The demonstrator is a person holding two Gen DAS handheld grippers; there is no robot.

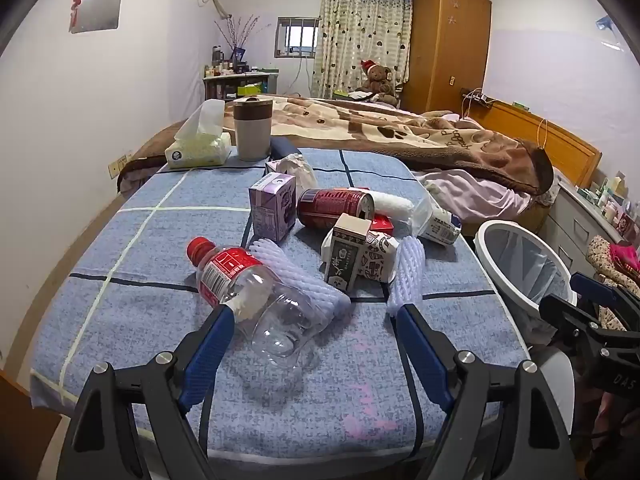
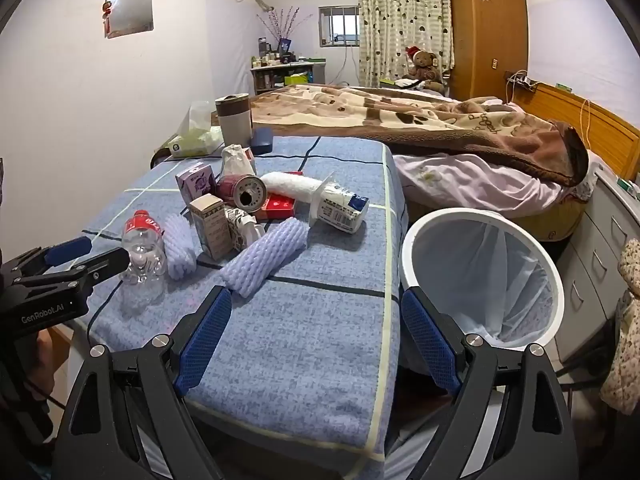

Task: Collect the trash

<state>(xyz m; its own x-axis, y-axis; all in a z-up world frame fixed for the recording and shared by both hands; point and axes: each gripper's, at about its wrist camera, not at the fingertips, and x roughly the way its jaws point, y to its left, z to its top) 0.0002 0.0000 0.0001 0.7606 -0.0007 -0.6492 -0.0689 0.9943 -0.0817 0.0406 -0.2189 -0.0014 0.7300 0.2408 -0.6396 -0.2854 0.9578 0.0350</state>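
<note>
Surroundings: well, I see a tissue box, a cup and a dark case at the far end of the tabletop; a bed with a brown blanket lies beyond.
Trash: bottle, purple carton, red can, brown box, two foam nets, a crumpled tissue and a white wrapped pack are clustered mid-tabletop.
Bin: white, lined with a bag, standing off the right edge of the tabletop.
Left hand-held gripper: I have it spread wide and empty; the bottle's base lies just ahead of it, touching or nearly touching the left finger.
Right hand-held gripper: wide apart, holding nothing; one foam net lies just beyond its left finger, the bin just past its right one.
In the way: the bottle leans against the second foam net.
</note>
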